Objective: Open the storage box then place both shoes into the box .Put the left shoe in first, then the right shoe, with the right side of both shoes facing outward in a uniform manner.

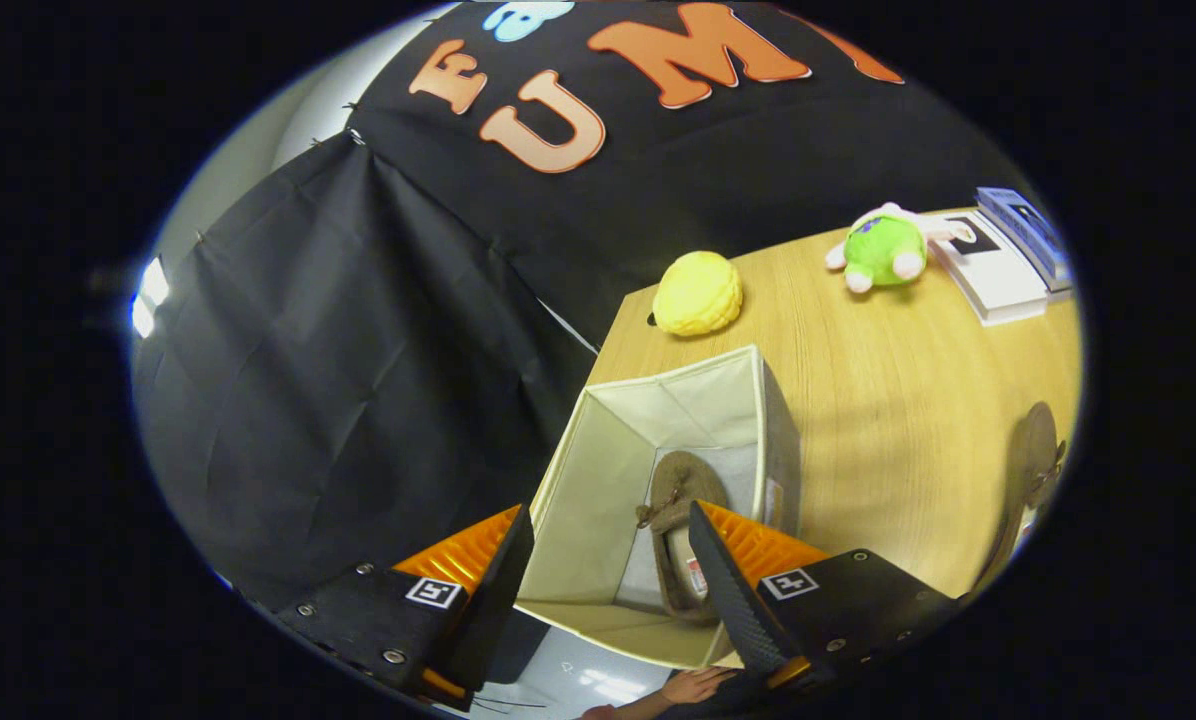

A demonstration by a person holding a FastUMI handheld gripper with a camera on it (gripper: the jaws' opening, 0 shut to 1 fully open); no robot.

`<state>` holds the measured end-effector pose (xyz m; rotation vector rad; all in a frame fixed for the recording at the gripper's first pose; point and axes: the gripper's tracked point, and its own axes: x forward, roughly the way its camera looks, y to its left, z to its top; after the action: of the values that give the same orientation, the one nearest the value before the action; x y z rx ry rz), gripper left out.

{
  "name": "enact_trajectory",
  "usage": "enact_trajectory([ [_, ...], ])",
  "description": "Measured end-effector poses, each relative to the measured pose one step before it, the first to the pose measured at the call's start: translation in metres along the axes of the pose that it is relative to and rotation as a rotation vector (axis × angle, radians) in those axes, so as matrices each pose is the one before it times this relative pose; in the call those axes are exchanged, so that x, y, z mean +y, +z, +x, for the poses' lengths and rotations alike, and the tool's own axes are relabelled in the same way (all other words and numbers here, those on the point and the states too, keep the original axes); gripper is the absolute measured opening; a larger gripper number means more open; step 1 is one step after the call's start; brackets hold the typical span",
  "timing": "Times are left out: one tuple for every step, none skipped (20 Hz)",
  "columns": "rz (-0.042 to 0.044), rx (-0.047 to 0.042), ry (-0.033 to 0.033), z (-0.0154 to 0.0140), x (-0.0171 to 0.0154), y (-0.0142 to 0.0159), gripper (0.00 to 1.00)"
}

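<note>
Storage box (598, 480) open w/ shoe (680, 530) inside, hand-held gripper (608, 565) spread above

You have two brown shoes: one shoe (680, 520) inside the single open storage box (598, 480), one shoe (1028, 480) on the table (888, 400). Two soft toys, one yellow (698, 293), one green (886, 250). Your gripper (608, 560) shows two spread, empty fingers (493, 590).
</note>
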<state>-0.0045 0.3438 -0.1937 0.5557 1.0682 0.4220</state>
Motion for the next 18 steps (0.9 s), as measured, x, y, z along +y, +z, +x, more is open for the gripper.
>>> enact_trajectory([
  [-0.01896,-0.01744,-0.01512,-0.01261,-0.00789,0.00194,0.95],
  [-0.00494,-0.01191,-0.01956,-0.00940,-0.01097,-0.00062,0.96],
  [-0.00195,-0.00684,-0.00765,-0.01498,-0.01118,-0.00224,0.96],
  [0.00384,-0.00640,-0.00584,-0.01035,-0.01131,-0.00266,0.96],
  [0.00310,-0.00950,-0.01357,-0.00873,-0.01363,-0.00080,0.96],
  [-0.00164,-0.01342,-0.02501,-0.00627,-0.01593,0.00085,0.96],
  [-0.01148,-0.01526,-0.03523,-0.00777,-0.01803,0.00055,0.96],
  [-0.01452,-0.01196,-0.03634,-0.00561,-0.01849,0.00042,0.96],
  [-0.00808,-0.01006,-0.03919,-0.00407,-0.02014,-0.00025,0.96],
  [0.00663,-0.00921,-0.03419,-0.00417,-0.01781,-0.00045,0.96],
  [0.01806,-0.01463,-0.02097,-0.00325,-0.01498,0.00144,0.96],
  [0.01709,-0.00331,-0.01557,-0.00265,-0.01424,-0.00107,0.96],
  [0.01944,0.00283,-0.01594,-0.00399,-0.01633,-0.00798,0.96],
  [0.01704,-0.00168,-0.01837,-0.00262,-0.01495,-0.00032,0.96],
  [0.01422,-0.00087,-0.02484,-0.00217,-0.01759,-0.00088,0.96],
  [0.00272,-0.00131,-0.02965,-0.00184,-0.01665,-0.00144,0.96],
  [-0.00141,-0.00296,-0.03352,-0.00097,-0.01713,-0.00088,0.96],
  [0.00009,0.00500,-0.02974,0.00018,-0.01485,-0.00184,0.96],
])
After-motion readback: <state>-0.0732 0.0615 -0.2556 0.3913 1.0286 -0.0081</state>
